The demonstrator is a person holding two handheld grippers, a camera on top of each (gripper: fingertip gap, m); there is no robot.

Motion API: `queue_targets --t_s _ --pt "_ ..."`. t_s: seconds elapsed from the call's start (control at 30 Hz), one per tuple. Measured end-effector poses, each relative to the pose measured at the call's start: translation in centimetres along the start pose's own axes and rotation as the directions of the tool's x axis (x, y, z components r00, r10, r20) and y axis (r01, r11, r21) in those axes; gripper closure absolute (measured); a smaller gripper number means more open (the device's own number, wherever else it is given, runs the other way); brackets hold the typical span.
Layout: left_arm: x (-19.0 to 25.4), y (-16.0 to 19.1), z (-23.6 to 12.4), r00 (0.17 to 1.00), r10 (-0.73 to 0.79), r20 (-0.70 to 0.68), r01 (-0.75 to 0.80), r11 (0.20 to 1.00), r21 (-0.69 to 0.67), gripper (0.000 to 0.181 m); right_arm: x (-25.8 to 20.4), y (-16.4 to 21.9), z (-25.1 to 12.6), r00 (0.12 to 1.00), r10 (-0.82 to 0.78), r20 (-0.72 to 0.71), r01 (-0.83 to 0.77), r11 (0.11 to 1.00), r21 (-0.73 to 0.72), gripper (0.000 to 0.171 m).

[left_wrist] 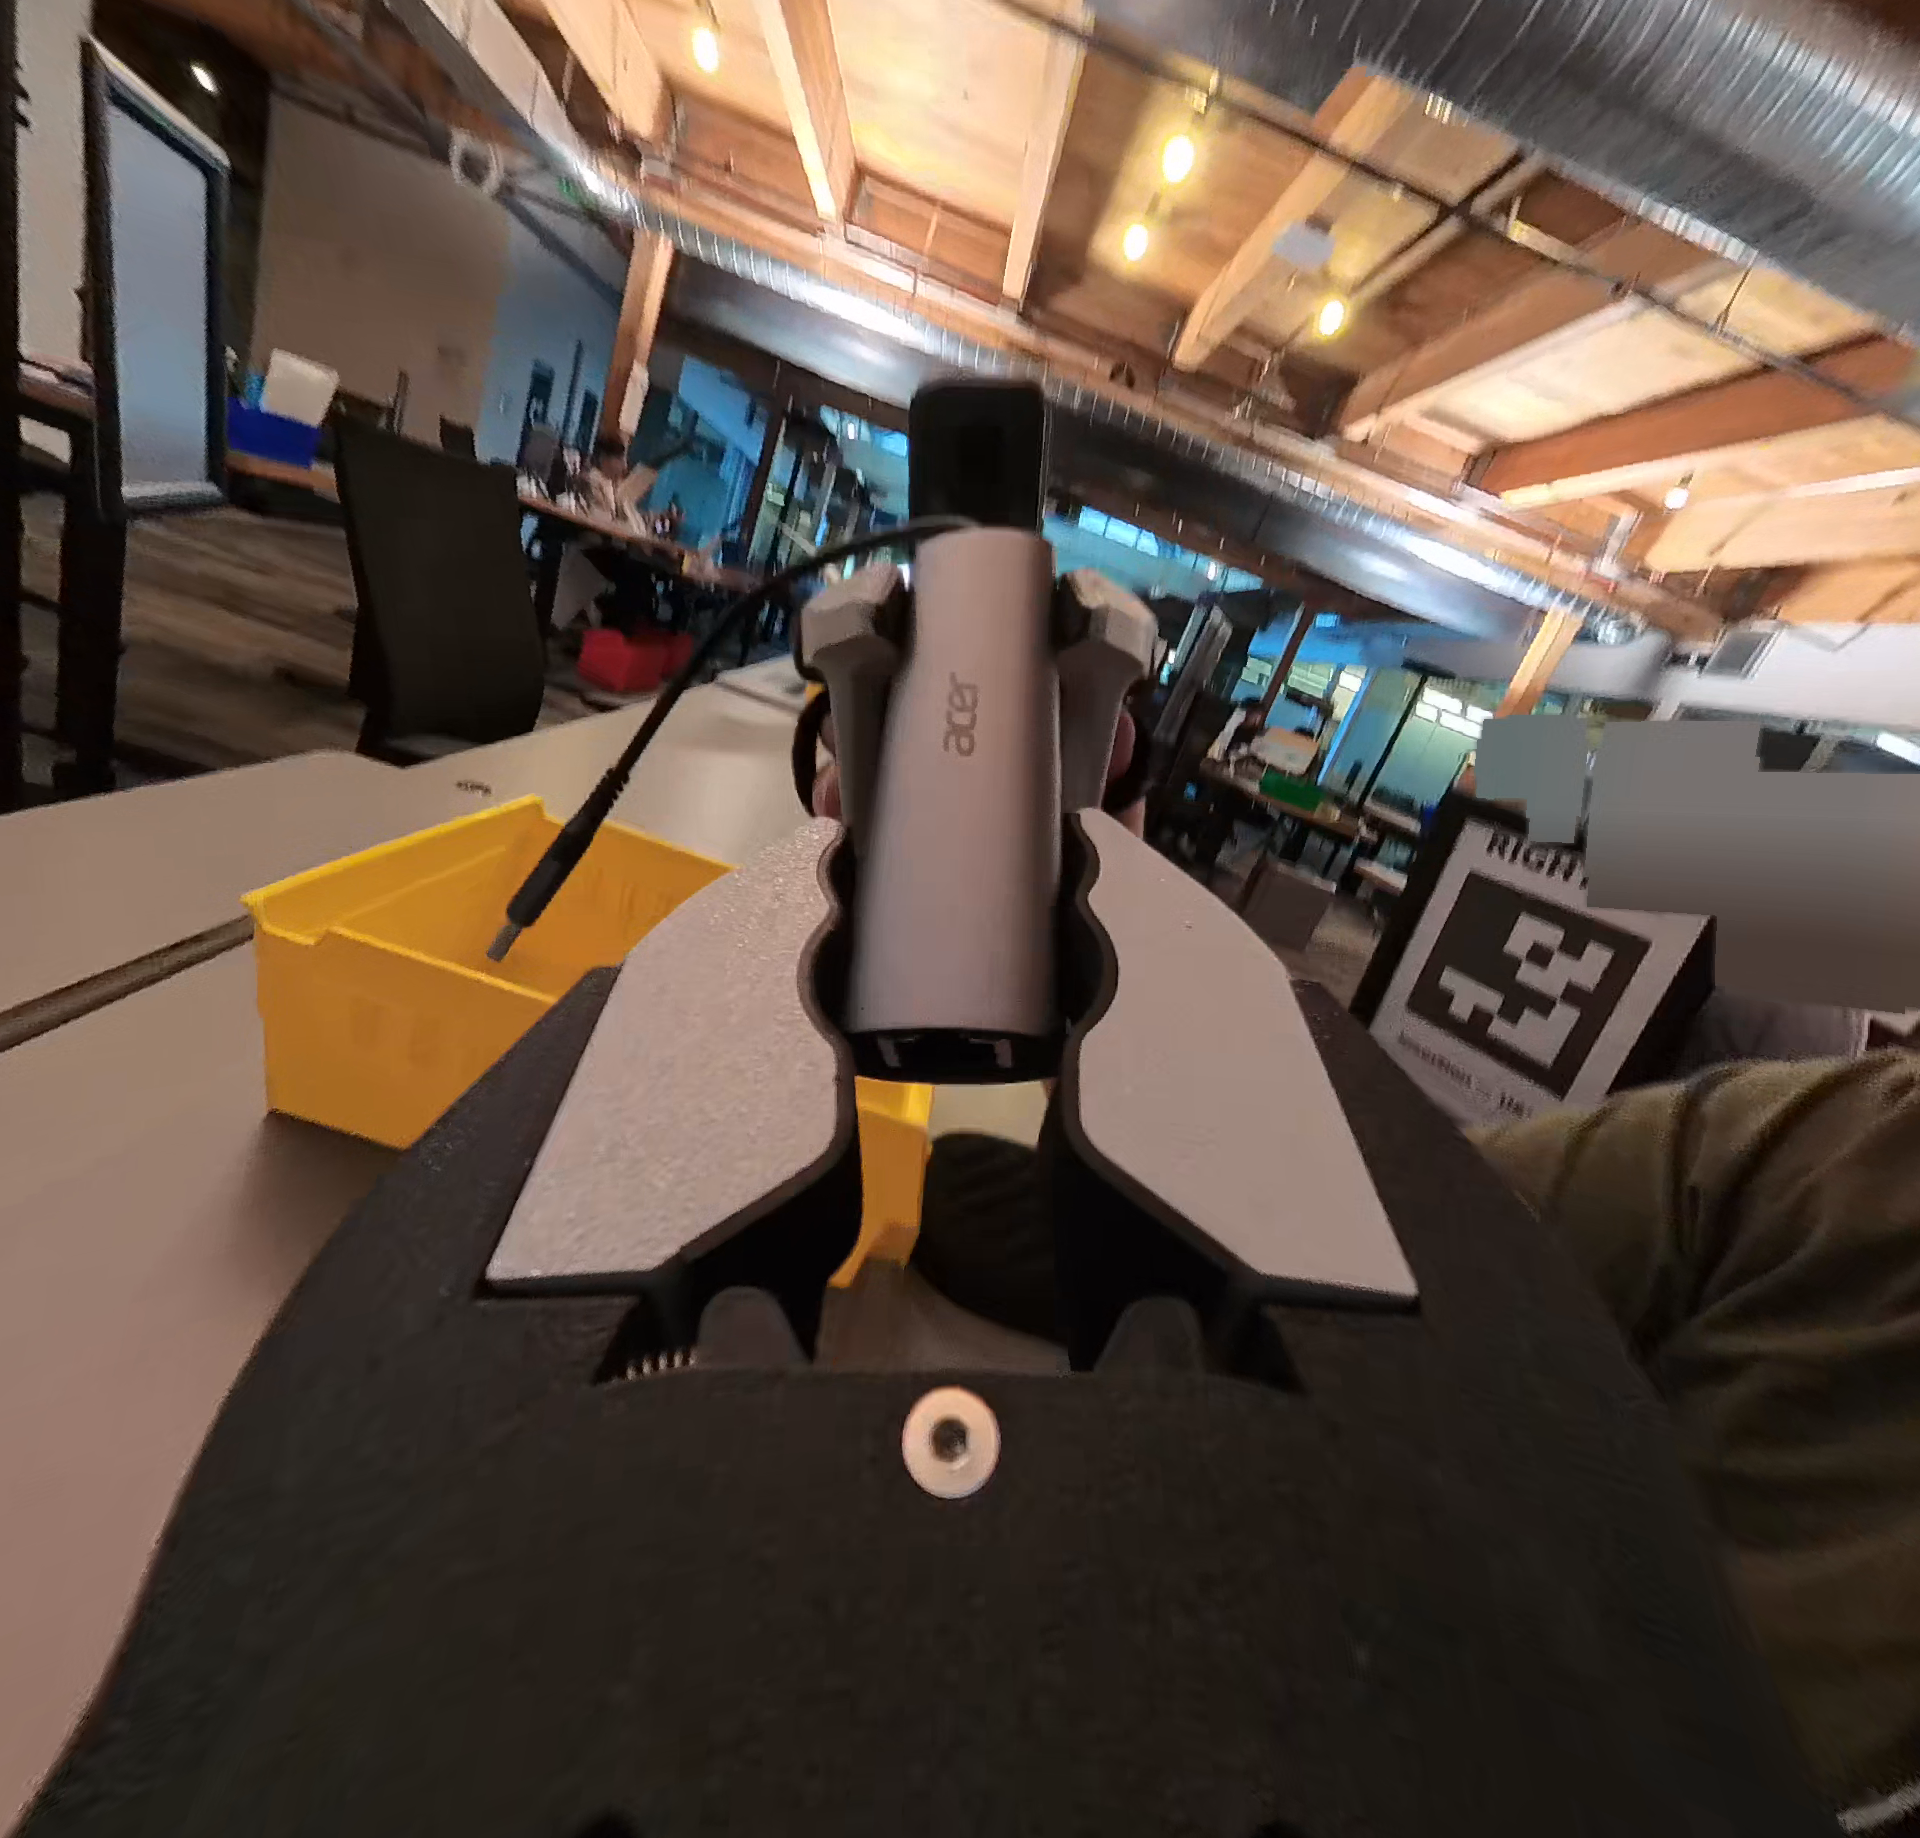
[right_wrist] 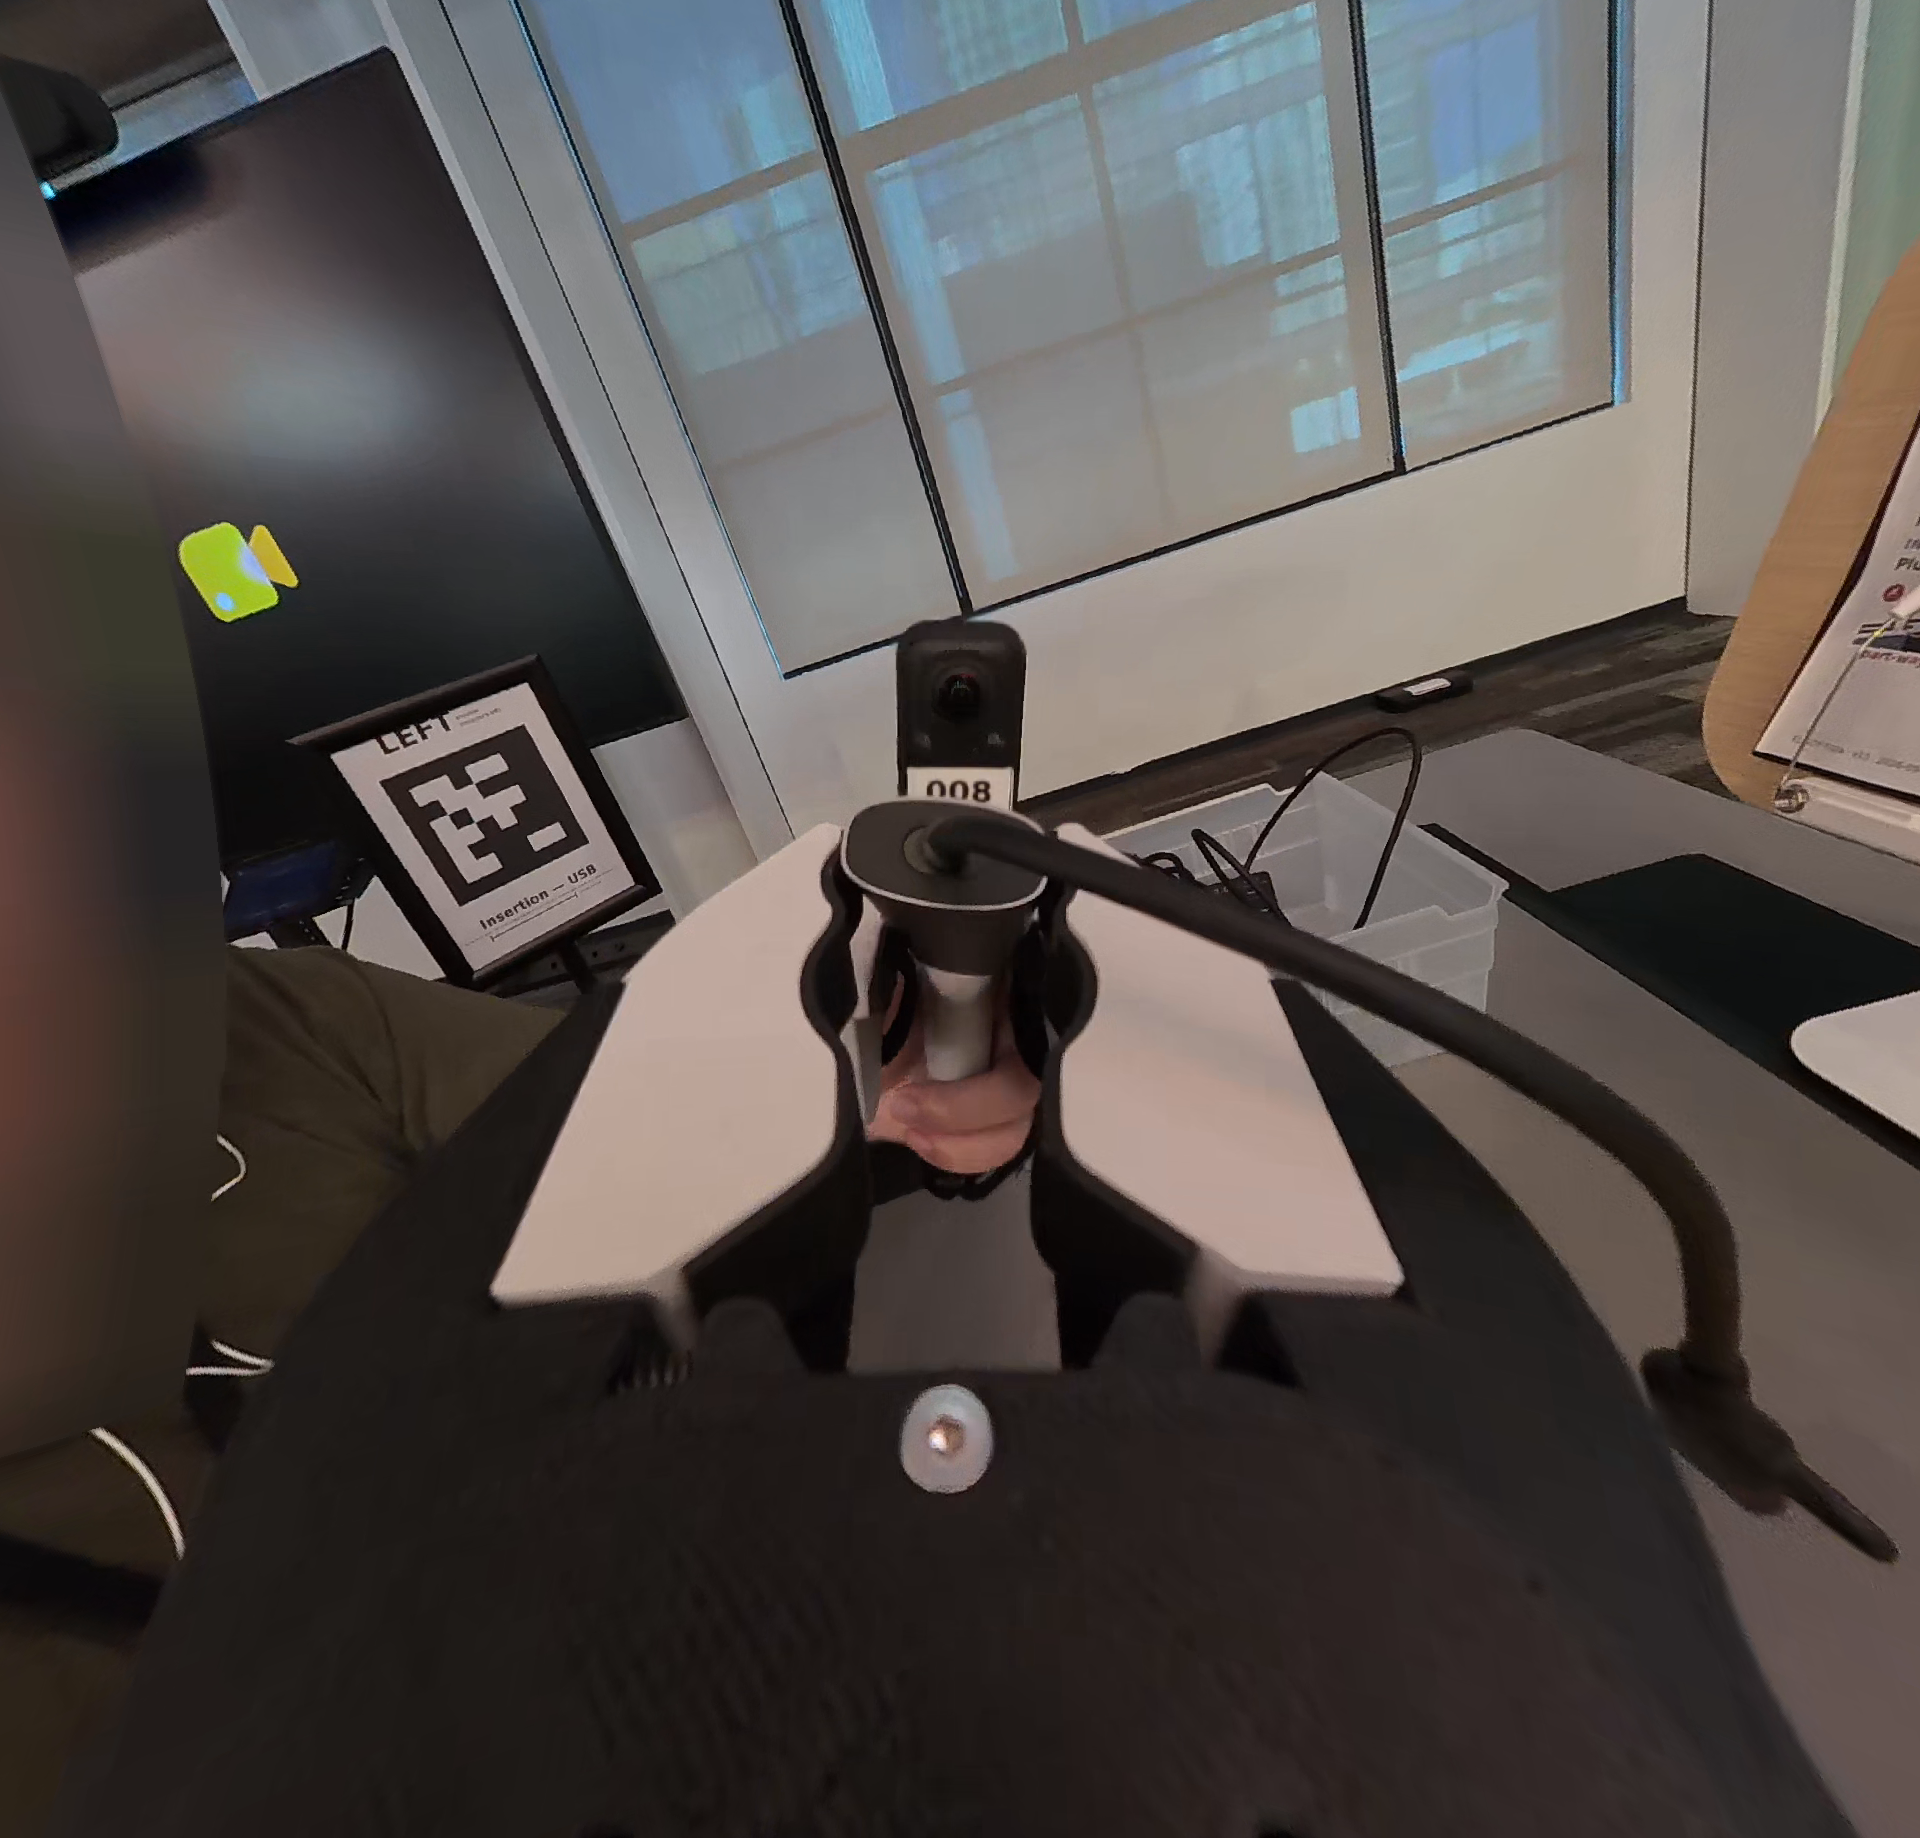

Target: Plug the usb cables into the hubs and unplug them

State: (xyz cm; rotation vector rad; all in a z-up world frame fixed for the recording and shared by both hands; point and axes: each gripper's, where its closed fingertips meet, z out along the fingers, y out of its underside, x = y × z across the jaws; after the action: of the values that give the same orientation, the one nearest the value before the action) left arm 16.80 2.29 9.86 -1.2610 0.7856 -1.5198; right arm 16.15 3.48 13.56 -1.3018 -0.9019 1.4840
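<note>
Gripping one silver hub end to end, both claws, left and right, raised.

The USB hub is silver, its cable black, the bin yellow, the counter grey.

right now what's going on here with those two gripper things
A person holds a gripper in each hand. The left gripper is shut on a silver USB hub, raised above the table. The right gripper faces it and pinches the hub's far end. The hub's own black cable hangs loose, its plug over a yellow bin, plugged into nothing.
</note>
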Motion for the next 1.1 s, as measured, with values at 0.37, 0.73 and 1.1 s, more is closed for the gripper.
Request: queue_targets --t_s 0.37,0.73,1.1 --pt "0.9 1.0 0.0 0.982 0.189 -0.009 -0.188 0.969 -0.16 0.145 -0.9 0.4 -0.1 0.996 -0.039 0.081 0.04 0.999 -0.012 0.138" --pt "2.1 0.5 0.0 0.978 0.198 -0.073 -0.205 0.972 -0.114 0.143 -2.0 0.6 -0.2 0.974 -0.146 0.172 0.142 0.989 0.038 0.137" --pt "2.1 0.6 0.1 0.956 0.29 -0.041 -0.292 0.949 -0.12 0.144 -2.3 0.5 -0.5 0.955 -0.203 0.217 0.184 0.977 0.104 0.138"
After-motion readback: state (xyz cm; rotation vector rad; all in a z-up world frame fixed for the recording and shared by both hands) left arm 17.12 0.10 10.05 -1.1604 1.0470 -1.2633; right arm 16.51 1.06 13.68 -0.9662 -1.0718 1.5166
